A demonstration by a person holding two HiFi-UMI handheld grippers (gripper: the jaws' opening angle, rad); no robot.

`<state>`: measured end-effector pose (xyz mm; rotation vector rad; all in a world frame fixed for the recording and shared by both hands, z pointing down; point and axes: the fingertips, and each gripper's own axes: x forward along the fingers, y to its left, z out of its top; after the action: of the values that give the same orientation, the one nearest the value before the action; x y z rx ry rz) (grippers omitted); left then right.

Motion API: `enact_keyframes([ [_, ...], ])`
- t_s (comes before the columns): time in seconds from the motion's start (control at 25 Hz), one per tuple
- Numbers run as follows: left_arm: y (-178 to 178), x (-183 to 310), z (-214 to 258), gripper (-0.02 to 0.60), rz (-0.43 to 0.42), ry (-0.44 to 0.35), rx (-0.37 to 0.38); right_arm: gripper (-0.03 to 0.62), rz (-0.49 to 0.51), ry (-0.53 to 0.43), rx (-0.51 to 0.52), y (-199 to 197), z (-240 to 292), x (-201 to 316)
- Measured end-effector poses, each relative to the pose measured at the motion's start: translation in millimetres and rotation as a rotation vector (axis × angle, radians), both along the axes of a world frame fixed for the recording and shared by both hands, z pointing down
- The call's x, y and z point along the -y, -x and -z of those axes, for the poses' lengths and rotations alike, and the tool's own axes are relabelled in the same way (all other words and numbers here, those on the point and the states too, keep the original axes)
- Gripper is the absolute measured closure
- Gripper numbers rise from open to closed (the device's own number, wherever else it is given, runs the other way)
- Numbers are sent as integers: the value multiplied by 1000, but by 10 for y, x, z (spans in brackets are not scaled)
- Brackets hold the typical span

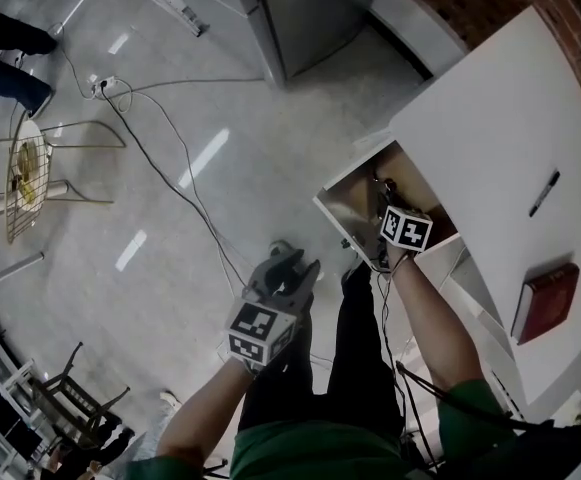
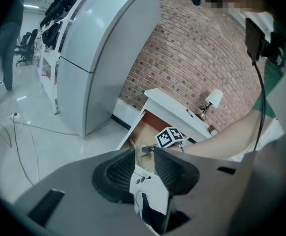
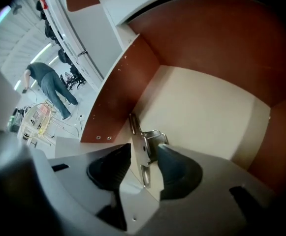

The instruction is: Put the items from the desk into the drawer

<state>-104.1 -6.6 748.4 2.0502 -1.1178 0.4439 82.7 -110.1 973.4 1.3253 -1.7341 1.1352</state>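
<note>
right tool (image 3: pixel 143 161): released, jaws apart round a metal clip (image 3: pixel 135 129) sitting in the drawer (image 3: pixel 206 107)
left tool (image 2: pixel 143 157): loose, empty
to go: pen (image 1: pixel 544 193), book (image 1: pixel 547 300) on the surface (image 1: pixel 500 118)

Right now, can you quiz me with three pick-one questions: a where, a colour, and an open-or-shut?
1. The left gripper is: A open and empty; B shut tight; C hidden.
2. The rectangular book on the white desk is: A green; B dark red; C yellow.
3. The silvery metal piece lies: A on the desk; B in the left gripper; C in the open wooden drawer.
Answers: A, its jaws stand apart, nothing between; B, its cover is dark red; C, it rests on the drawer floor between the right gripper's parted jaws.
</note>
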Motion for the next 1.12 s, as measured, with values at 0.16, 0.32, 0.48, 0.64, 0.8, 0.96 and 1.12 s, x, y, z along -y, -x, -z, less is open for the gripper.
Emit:
enact_keyframes([
  [0.16, -33, 88, 130, 466, 21, -22, -6, 419, 116, -73, -46, 66, 336, -39],
  [0.32, -120, 229, 425, 468, 31, -42, -31, 450, 182, -142, 0, 232, 828, -158],
  [0.48, -112, 371, 795, 469, 58, -76, -60, 485, 271, -259, 8, 455, 1420, -177],
  [0.64, -54, 430, 1188, 469, 81, -145, -73, 513, 267, -335, 74, 593, 2125, -83],
  [0.8, 142, 485, 1555, 471, 136, -177, -61, 542, 283, -440, 135, 717, 2974, 46],
  [0.96, 462, 588, 1897, 479, 224, -205, -25, 549, 339, -595, 162, 917, 3806, 195],
  [1.12, 592, 739, 2339, 493, 282, -282, -22, 571, 360, -698, 203, 999, 4508, 301],
])
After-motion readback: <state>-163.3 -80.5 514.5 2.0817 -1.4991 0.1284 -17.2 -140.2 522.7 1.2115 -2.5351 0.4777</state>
